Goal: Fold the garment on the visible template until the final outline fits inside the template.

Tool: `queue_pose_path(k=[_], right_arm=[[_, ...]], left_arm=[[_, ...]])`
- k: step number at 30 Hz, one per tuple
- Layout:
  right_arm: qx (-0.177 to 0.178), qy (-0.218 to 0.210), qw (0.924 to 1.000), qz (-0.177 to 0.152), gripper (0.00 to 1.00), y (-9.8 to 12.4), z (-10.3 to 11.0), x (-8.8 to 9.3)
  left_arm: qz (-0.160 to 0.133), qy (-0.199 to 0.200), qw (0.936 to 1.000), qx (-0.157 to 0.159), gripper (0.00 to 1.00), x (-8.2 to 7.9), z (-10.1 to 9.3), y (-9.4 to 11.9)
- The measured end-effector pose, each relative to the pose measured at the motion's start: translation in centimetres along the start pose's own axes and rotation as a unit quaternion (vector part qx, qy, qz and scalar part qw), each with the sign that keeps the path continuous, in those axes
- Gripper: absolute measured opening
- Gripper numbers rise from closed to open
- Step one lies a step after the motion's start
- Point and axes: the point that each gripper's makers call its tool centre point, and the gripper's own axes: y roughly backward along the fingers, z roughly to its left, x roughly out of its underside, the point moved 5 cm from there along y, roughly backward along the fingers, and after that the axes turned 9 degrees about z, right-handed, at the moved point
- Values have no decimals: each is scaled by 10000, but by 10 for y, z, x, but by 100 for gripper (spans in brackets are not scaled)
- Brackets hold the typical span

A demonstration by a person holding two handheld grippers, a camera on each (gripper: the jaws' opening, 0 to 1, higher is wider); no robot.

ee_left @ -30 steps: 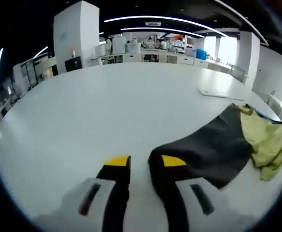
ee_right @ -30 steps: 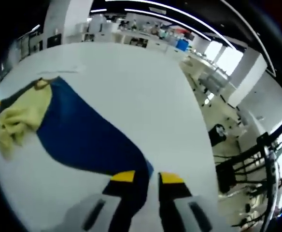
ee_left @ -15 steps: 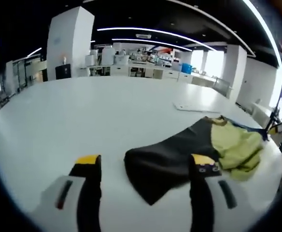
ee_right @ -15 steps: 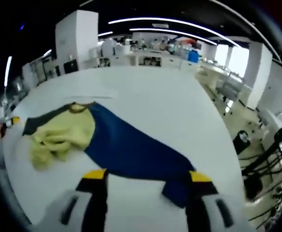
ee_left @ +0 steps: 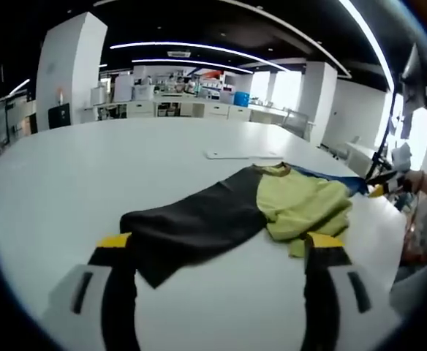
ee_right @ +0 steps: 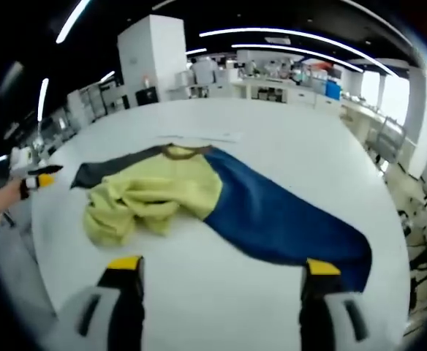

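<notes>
White table [ee_left: 67, 190] is spreading across both views w/ an office bg. Garment [ee_right: 199, 194] is lying mid-frame, sleeves splayed, yellow body bunched; template isn't discernible. Left gripper [ee_left: 217, 252] and right gripper [ee_right: 217, 276] are hovering at frame bottom, jaws wide apart, empty. Looks like an early fold step; next move is calling for re-gripping a sleeve end.

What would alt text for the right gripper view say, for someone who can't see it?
A crumpled garment with a yellow cloth body, a blue sleeve and a dark sleeve lies spread on a large white table. The right gripper hangs open in front of it, its yellow-tipped black jaws wide apart and holding nothing.
</notes>
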Motion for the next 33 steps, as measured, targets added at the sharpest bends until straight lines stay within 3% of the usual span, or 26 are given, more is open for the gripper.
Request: queue_pose_path(k=[6, 9, 17, 21, 28, 33], right_arm=[[-406, 33, 9990, -178, 81, -17, 29, -1], [-333, 137, 9992, -200, 74, -25, 36, 1], [-176, 267, 9987, -406, 57, -43, 51, 3], [-236, 273, 9979, -539, 45, -50, 59, -1], [-246, 251, 9971, -680, 28, -64, 67, -10], [-202, 177, 9976, -642, 23, -72, 66, -12]], left_arm=[[72, -103, 9997, 222, 91, 7, -28, -9], [185, -357, 9990, 197, 88, 11, -30, -14], [88, -609, 9981, 78, 71, 12, -53, -29], [91, -783, 9967, 210, 61, 12, -70, -40], [214, -722, 9967, 298, 44, 22, -82, -59], [222, -855, 9955, 355, 42, 28, -84, -66]])
